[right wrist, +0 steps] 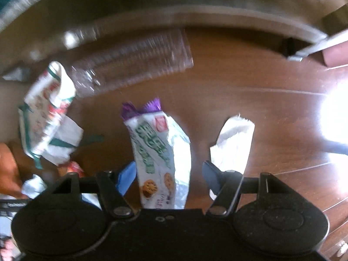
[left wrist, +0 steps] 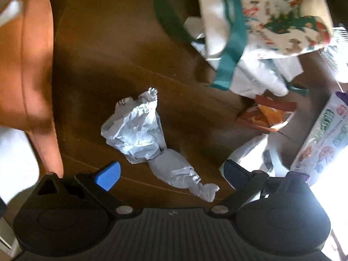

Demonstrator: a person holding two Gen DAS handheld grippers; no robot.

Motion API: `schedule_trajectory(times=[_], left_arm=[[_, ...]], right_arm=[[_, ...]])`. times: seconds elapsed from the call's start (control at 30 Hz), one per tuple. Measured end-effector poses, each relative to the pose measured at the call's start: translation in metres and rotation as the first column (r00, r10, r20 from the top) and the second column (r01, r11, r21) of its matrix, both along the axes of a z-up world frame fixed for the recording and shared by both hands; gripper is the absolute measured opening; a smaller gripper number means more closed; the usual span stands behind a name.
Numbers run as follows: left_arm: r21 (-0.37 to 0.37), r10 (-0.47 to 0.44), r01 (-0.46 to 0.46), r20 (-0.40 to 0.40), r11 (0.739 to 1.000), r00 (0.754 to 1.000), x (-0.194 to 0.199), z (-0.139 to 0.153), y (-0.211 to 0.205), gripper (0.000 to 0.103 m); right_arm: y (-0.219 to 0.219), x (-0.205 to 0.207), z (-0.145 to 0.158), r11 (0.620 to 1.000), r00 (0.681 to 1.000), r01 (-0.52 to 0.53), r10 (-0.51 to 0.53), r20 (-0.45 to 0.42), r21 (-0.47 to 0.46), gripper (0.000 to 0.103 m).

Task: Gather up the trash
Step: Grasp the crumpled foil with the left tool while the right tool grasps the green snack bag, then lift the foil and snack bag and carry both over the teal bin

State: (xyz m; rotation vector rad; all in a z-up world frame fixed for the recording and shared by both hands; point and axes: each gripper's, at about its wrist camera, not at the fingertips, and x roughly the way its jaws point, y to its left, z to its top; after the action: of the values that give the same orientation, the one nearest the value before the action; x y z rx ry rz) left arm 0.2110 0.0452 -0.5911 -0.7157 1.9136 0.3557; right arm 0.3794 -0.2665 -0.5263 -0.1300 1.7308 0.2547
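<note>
A dark brown wooden floor with fine plank seams carries scattered litter. Taking the crumpled silvery wrapper as the landmark: it is thin, creased foil or paper, broad and bunched at its far end and twisted to a narrow tail near the camera. The left gripper points down over it with its blue-padded jaws spread wide; the wrapper's tail lies on the floor between them, touching neither pad.

To the right of the wrapper and farther off sits a soft fabric tote bag, cream with Christmas figures and teal straps, slumped on its side; white crumpled paper lies at its mouth, though whether it is inside I cannot tell. Nearer, right of the wrapper, lie an orange-brown glossy snack packet and a white plastic piece. At the left edge stands a rounded orange-brown form, blurred.

The right gripper also aims downward, jaws standing apart. A glossy white biscuit packet with green lettering and a purple crimped end lies lengthwise between them, near the left pad; contact is unclear. Just beyond the right jaw lies a white paper scrap. Farther off rests a clear ribbed plastic bottle on its side.
</note>
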Motion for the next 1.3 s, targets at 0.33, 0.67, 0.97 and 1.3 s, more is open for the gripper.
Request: schedule_trajectory(times=[0.33,0.67,0.97,1.3], left_arm=[[-0.045,0.077,-0.078,-0.021,0.996,0.997,-0.002,-0.021,0.004,0.078],[-0.02,0.057,-0.057,-0.007,0.998,0.998,0.006,-0.019,0.001,0.037],[0.018,0.015,-0.016,0.042,1.0,0.999,0.026,0.01,0.011,0.035],[0.045,-0.033,0.025,0.18,0.999,0.983,0.048,0.087,0.018,0.035]], right_arm=[[0.013,-0.016,-0.031,0.997,0.996,-0.082,0.082,-0.02,0.0,0.065],[0.026,-0.023,-0.049,0.981,0.987,-0.157,0.158,-0.001,-0.11,0.007],[0.03,-0.018,-0.007,0.976,0.973,-0.198,0.207,0.1,-0.087,0.0],[0.032,-0.022,0.106,0.979,0.945,-0.202,0.19,0.267,0.02,0.0]])
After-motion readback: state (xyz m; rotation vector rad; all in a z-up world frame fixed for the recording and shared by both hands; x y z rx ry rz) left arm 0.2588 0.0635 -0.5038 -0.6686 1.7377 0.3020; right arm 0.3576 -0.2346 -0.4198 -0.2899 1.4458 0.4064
